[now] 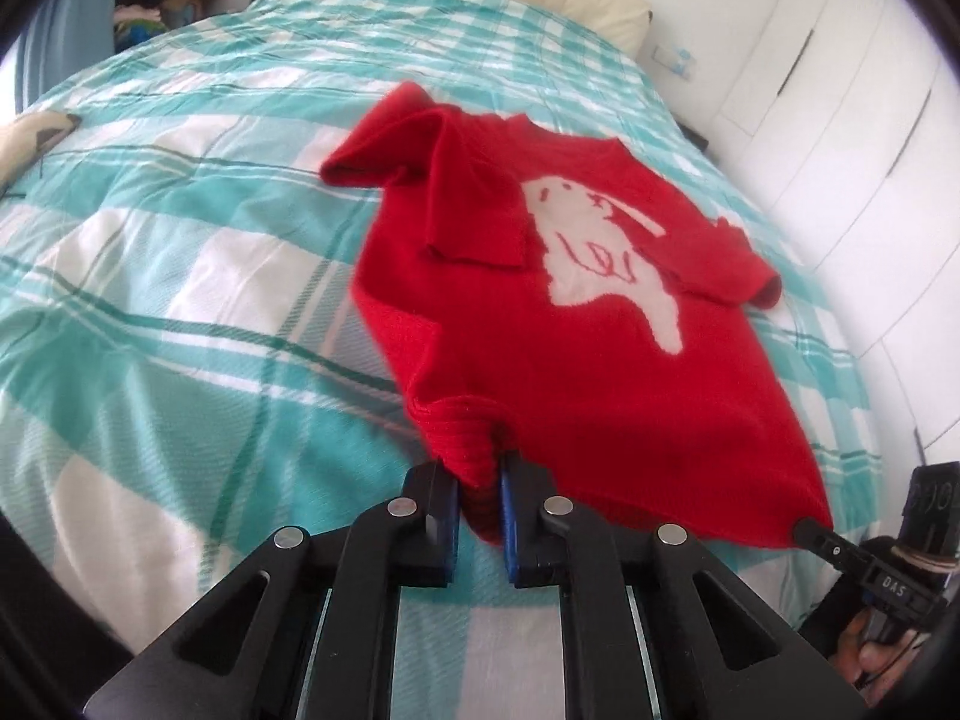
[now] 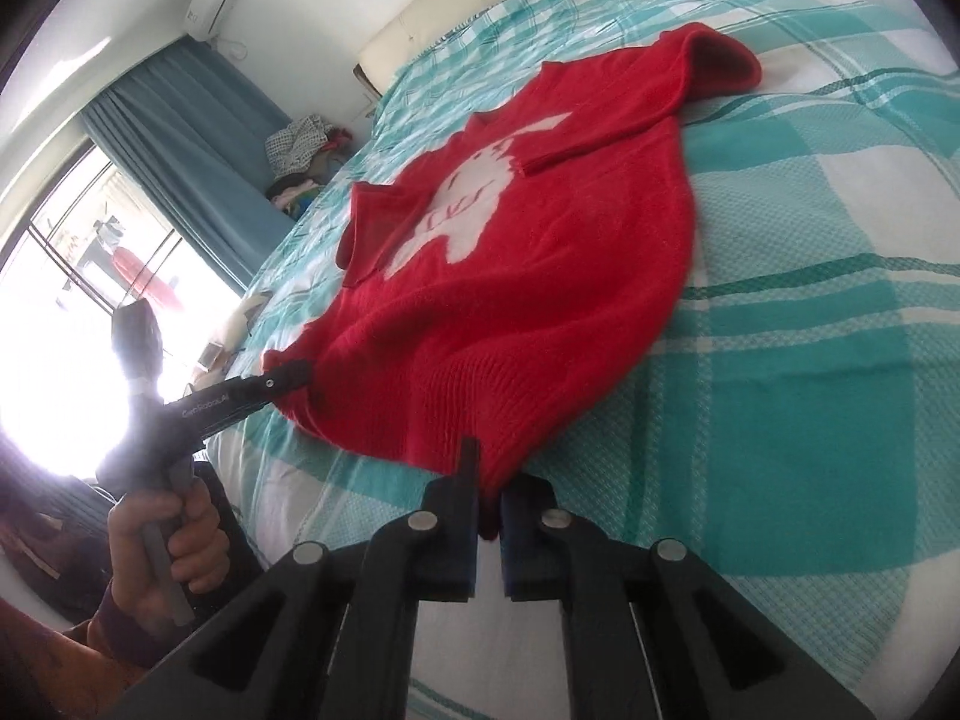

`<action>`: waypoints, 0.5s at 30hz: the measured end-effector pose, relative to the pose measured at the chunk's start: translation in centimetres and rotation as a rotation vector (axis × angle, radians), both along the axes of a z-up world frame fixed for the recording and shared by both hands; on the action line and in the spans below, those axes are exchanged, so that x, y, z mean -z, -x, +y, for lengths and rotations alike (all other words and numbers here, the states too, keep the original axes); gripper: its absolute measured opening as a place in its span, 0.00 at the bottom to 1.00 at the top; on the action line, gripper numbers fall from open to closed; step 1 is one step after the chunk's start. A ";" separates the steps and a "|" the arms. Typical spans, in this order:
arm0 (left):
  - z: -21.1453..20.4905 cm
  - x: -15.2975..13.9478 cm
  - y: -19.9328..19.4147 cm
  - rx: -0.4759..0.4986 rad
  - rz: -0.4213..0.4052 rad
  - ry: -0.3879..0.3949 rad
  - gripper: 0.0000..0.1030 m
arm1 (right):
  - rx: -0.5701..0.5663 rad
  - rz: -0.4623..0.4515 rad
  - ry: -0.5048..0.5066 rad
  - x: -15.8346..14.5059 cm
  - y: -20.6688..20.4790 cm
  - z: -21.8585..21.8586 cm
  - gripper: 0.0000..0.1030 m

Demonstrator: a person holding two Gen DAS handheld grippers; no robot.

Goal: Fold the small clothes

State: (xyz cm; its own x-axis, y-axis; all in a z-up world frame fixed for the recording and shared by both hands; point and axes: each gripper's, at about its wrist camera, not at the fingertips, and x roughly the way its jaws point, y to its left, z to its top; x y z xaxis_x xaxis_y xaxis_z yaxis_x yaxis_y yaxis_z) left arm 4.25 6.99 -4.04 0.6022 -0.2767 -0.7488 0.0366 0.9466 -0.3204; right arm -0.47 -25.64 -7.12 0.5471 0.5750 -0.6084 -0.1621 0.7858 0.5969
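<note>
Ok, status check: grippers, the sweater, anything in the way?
Left gripper and right gripper each shut on a hem corner. Red sweater face up on the checked bedspread, both sleeves folded in. Nothing in the way.

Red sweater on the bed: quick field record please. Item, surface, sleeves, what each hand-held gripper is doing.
item: red sweater, white animal design facing up
surface: teal and white checked bedspread
sleeves: both folded in over the chest
left hand-held gripper: shut on the sweater's hem corner
right hand-held gripper: shut on the other hem corner
hem: lifted slightly off the bedspread between the two grips
background: pile of clothes beside the bed
</note>
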 end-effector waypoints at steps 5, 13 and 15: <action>2.6 -0.2 3.0 0.015 0.043 0.094 0.09 | -0.011 0.068 -0.015 -1.3 1.8 -1.9 0.06; 2.6 2.0 3.0 0.046 0.081 0.109 0.59 | -0.017 0.107 0.068 1.2 0.4 -1.3 0.07; 3.3 1.1 4.0 0.038 0.028 0.109 0.87 | -0.013 0.106 0.062 1.2 0.7 -1.7 0.10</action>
